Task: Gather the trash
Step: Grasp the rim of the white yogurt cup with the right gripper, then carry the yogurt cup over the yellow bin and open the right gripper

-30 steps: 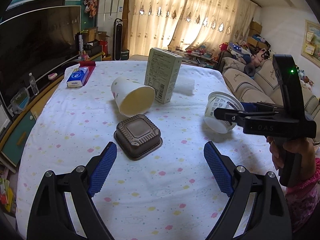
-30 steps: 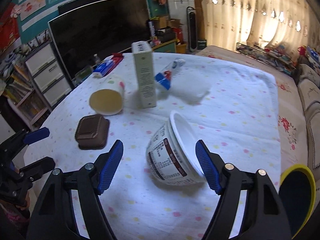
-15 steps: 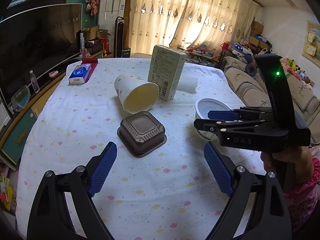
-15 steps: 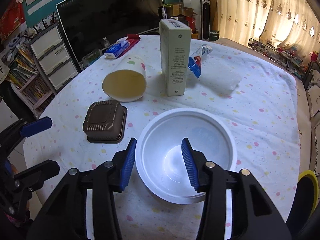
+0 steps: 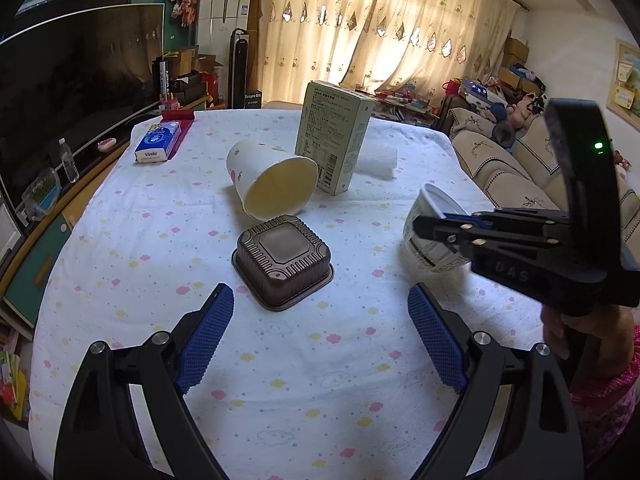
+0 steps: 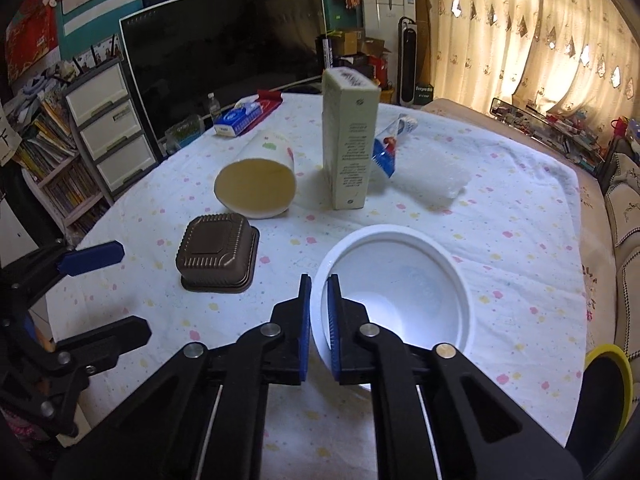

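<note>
I have the right claw pinched on the near rim of the round white plastic bowl, one blue pad inside the wall and one outside, because the thin lip is the only part narrow enough to clamp. The left wrist view shows the bowl tipped and, I judge, lifted clear of the white dotted tablecloth.

My left claw hangs wide apart with nothing between its pads. Just ahead of it sits the upturned dark brown square plastic tray, my likely next pick. Beyond that lies the white paper cup on its side beside the upright pale green carton.

A yellow-rimmed dark bin shows low to the right of the right claw, presumably where the bowl goes.
</note>
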### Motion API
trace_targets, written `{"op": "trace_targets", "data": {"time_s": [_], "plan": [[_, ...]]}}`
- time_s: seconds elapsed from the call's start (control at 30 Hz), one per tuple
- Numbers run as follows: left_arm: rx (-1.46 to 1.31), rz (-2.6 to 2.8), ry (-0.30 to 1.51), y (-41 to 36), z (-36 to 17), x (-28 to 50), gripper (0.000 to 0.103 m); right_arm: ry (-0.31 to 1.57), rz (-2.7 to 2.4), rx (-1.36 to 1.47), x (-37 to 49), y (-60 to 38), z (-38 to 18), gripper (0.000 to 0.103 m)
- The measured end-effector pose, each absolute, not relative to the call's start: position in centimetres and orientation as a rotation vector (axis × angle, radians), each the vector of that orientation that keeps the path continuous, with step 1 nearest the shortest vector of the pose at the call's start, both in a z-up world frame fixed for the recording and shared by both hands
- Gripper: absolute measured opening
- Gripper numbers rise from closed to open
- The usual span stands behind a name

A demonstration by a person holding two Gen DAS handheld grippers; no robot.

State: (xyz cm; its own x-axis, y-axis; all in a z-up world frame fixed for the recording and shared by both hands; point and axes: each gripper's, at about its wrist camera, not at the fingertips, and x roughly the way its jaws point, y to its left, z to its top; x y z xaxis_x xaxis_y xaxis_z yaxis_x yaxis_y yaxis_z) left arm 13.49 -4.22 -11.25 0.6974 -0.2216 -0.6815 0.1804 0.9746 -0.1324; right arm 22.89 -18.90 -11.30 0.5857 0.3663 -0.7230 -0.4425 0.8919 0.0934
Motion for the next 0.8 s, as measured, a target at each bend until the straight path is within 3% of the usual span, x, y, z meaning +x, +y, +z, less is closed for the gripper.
{"op": "trace_targets", "data": {"time_s": [0.53,0.8], "plan": [[-0.030,-0.233,0.782,-5.5,-11.7,13.7,0.088,0.675,0.286,0.057,19.4,-29.2,-7.5,0.006],[-0.020,-0.239,0.790,-6.2,-12.0,13.9,0.088,0.722,0.007,0.164,19.2,-40.0,-10.3,0.006]]}}
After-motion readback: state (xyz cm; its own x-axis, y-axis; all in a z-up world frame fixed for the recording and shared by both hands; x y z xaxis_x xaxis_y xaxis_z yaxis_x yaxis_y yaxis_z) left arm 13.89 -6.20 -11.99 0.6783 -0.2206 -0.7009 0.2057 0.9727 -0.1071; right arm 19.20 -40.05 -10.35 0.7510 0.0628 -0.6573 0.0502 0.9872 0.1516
